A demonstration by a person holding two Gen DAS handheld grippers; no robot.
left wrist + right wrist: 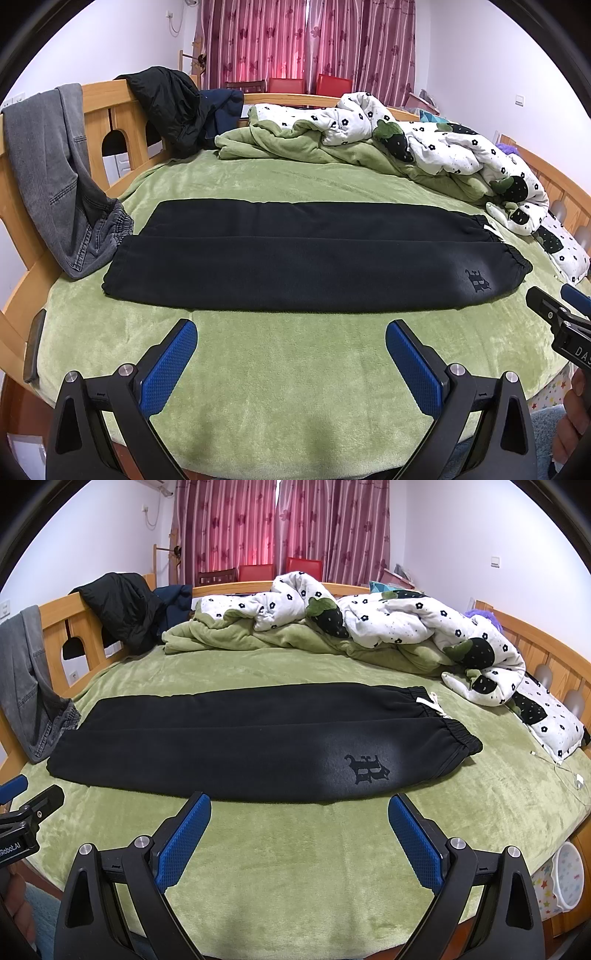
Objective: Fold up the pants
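Both grippers poised with jaws spread wide, clear of the black pants [295,254].

Left gripper [291,336] held just short of the pants' near edge, blue pads [170,365] apart and gripping nothing. Right gripper [299,812] likewise just short of that edge, toward the waistband end, pads [415,843] apart and empty. Each gripper's tip visible at the edge of the other's view, alongside part of a hand [576,417].

Pink curtains [306,40], wood bed frame [107,110], white walls [480,55]
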